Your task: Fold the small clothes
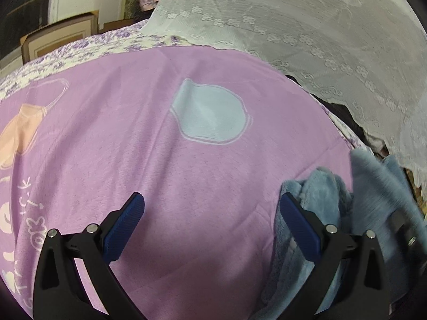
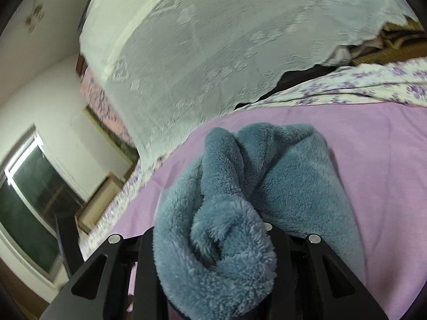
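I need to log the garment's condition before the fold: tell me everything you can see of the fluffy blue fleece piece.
The fluffy blue-grey fleece garment has a thick, curly pile and is bunched, not flat. One rolled end is clamped in the right gripper, hiding its fingertips; the rest trails forward in heavy folds onto the lilac printed sheet. In the left wrist view it lies just outside the open left gripper, beside its right finger, partly motion-blurred. What kind of garment it is cannot be told.

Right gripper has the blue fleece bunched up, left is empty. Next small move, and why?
Probably bring the open left gripper over to pinch a free edge of the blue fleece garment. The right gripper grips it in a wad, so it likely needs two-point spreading on the purple sheet before folding.
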The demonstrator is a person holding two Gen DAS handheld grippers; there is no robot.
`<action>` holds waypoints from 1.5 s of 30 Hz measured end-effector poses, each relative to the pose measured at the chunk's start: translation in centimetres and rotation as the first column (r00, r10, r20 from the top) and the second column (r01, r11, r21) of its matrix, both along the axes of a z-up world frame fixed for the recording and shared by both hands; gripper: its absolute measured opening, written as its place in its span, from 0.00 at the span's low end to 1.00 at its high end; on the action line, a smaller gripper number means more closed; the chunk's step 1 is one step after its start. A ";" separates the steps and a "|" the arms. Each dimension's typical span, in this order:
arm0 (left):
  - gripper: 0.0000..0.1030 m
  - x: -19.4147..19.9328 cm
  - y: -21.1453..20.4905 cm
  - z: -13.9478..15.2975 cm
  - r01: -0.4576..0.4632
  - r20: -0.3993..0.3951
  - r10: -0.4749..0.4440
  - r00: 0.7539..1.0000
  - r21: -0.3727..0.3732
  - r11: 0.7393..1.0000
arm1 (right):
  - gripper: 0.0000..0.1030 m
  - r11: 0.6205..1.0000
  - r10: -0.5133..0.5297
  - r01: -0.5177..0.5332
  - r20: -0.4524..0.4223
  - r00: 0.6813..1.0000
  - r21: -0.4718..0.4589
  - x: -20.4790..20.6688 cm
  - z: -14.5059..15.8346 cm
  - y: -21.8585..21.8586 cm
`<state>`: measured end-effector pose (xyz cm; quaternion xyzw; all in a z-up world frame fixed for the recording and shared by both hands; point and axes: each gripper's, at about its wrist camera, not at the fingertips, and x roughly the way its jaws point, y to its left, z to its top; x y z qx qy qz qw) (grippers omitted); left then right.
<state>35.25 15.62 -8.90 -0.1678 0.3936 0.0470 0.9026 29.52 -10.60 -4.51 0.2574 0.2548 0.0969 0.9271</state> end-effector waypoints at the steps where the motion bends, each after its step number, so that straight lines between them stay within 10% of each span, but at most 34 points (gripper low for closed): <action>1: 0.96 0.1 0.3 -0.1 -0.007 -0.003 0.007 1.000 -0.009 1.000 | 0.28 0.999 0.003 -0.004 -0.003 1.000 -0.031 0.0 -0.3 0.7; 8: 0.96 0.3 0.9 -0.3 -0.028 -0.006 0.028 1.000 -0.027 0.999 | 0.28 0.969 0.026 -0.026 -0.002 1.000 -0.246 -0.2 -2.0 5.0; 14: 0.96 0.4 1.0 -0.4 -0.026 -0.010 0.026 1.000 -0.027 0.999 | 0.33 0.842 0.088 -0.082 -0.014 0.996 -0.534 -0.6 -3.5 9.3; 18: 0.96 0.4 1.3 -0.5 -0.024 -0.014 0.023 1.000 -0.040 0.999 | 0.64 0.816 0.180 -0.160 -0.018 0.983 -0.555 -1.5 -2.9 10.0; 29: 0.96 -0.2 0.9 0.1 -0.017 0.018 0.017 1.000 -0.024 1.000 | 0.64 0.821 0.309 -0.192 0.136 0.941 -0.538 -9.0 2.6 5.5; 35: 0.96 -1.9 -1.5 1.8 0.036 0.095 -0.041 0.995 0.048 0.998 | 0.64 0.894 0.188 -0.072 0.225 0.956 -0.442 -9.8 4.9 -0.8; 42: 0.96 -3.8 -4.4 3.0 0.163 0.159 -0.167 0.973 0.035 0.986 | 0.50 0.924 0.123 -0.124 -0.026 0.992 -0.363 -4.7 -0.4 -1.7; 45: 0.96 -4.2 -5.3 3.0 0.216 0.176 -0.216 0.960 0.020 0.976 | 0.53 0.881 0.167 -0.168 -0.042 0.985 -0.442 -4.9 -2.7 1.4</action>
